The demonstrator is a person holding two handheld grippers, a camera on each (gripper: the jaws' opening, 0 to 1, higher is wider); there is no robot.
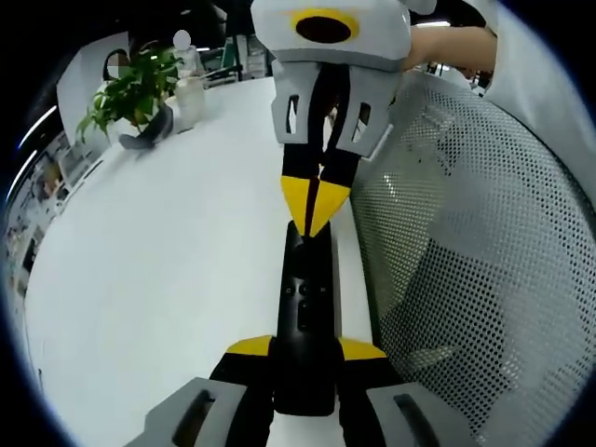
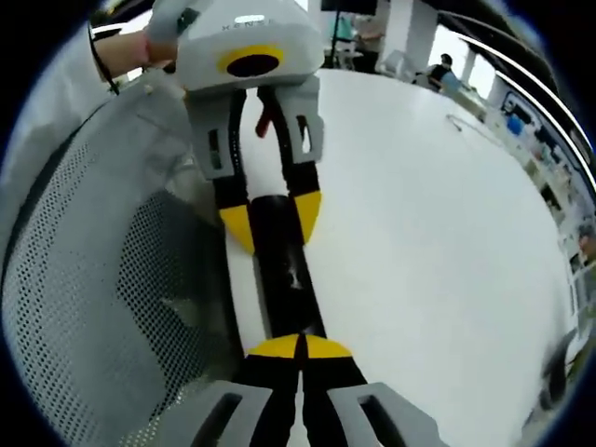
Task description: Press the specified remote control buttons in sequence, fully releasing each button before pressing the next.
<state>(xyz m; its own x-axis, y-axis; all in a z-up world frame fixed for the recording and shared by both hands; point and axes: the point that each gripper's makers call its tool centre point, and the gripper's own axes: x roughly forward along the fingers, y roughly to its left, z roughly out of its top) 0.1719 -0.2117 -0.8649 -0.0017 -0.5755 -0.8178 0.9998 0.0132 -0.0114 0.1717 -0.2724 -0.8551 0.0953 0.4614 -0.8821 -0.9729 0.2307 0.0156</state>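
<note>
A black remote control [image 1: 304, 317] is seen lying lengthwise along the edge of a white table [image 1: 168, 279], just beside the mesh back of a chair [image 1: 466, 261] that stands against that edge; in the left gripper view the left gripper [image 1: 305, 352] rises from the bottom with its yellow-tipped jaws set apart on either side of the remote's near end, one tip at each flank, so the remote is gripped across its width; in the same view the right gripper [image 1: 315, 212] is seen coming in from the top, its two yellow tips brought together into a point that rests on the far end of the remote; whether a button is pressed under it cannot be told.

In the right gripper view the right gripper [image 2: 300, 346] is shown with its jaws closed tip to tip, nothing between them, touching the remote control [image 2: 284, 265] at its near end; the left gripper [image 2: 270, 219] is seen beyond, its jaws spread around the remote's other end.

Away from the chair the table [image 2: 438, 233] is seen as a broad bare white surface, with open room toward its far edge; a potted plant [image 1: 135, 93] and a bottle [image 1: 189, 98] are seen standing near the far corner, well apart from the remote.
</note>
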